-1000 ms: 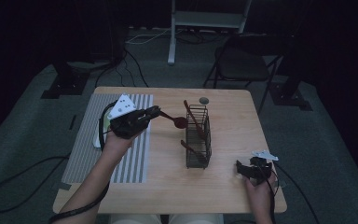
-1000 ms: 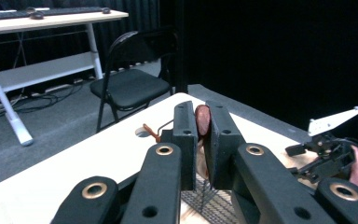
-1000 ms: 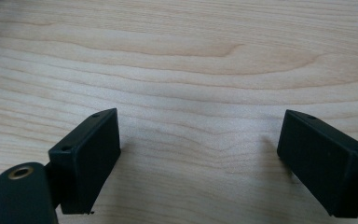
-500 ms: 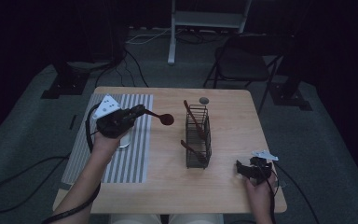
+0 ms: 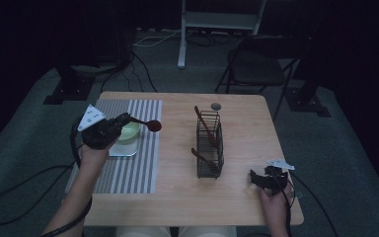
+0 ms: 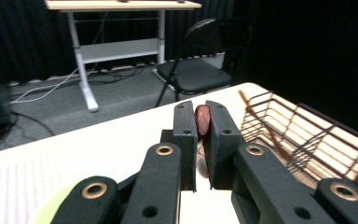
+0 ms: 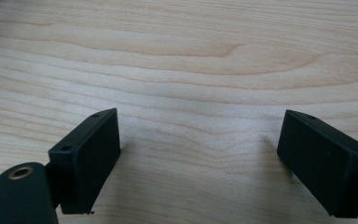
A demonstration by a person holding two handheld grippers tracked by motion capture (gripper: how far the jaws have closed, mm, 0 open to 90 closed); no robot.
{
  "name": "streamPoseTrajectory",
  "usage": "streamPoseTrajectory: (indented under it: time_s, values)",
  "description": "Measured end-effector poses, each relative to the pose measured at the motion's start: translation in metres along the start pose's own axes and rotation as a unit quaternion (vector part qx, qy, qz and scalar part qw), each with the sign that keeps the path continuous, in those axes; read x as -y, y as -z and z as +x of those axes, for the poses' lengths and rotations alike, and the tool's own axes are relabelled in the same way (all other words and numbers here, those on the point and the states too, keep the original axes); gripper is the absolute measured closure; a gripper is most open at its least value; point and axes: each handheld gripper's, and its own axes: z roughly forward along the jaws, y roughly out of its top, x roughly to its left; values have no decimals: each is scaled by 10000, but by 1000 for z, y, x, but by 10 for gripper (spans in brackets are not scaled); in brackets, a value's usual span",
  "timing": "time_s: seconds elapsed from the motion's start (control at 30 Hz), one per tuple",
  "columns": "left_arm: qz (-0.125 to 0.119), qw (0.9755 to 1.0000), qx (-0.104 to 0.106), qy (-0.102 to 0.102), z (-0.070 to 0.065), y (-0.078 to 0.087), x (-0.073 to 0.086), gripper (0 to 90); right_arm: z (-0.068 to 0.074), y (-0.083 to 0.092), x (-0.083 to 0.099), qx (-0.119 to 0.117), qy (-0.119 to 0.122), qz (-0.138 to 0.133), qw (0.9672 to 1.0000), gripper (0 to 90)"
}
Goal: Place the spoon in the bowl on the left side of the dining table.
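Two grippers over the wooden table (image 5: pixel 177 197): striped mat (image 5: pixel 133 168) at nine o'clock, wire basket (image 5: pixel 209 148) centre. Left gripper (image 5: pixel 123 122), above the green bowl (image 5: pixel 128 132), clamps a red spoon (image 5: pixel 153 125) pointing toward three o'clock, basket ahead. Right gripper (image 5: pixel 259 178), five o'clock, gapes wide.

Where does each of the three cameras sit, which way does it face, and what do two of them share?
High view: above the table's near edge, facing forward and down; both forearms, left gripper and right gripper show.
Left gripper view: on the left gripper, looking along its jaws shut on a red spoon, toward the chair.
Right gripper view: on the right gripper, facing down at bare wood between open jaws.
Shared: the wire basket, in the high and left gripper views.
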Motion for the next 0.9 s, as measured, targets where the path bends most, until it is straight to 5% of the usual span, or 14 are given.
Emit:
streamPoseTrajectory:
  time_s: [0.27,0.53,0.9]
  values:
    - [20,9985,-530,166,23,13,18,838,0,0,0,1,4,-7,10000,124]
    - [-16,9943,-929,523,46,20,39,838,0,0,0,1,1,-1,10000,124]
    - [99,9882,-1365,685,58,13,62,838,0,0,0,1,3,-2,10000,124]
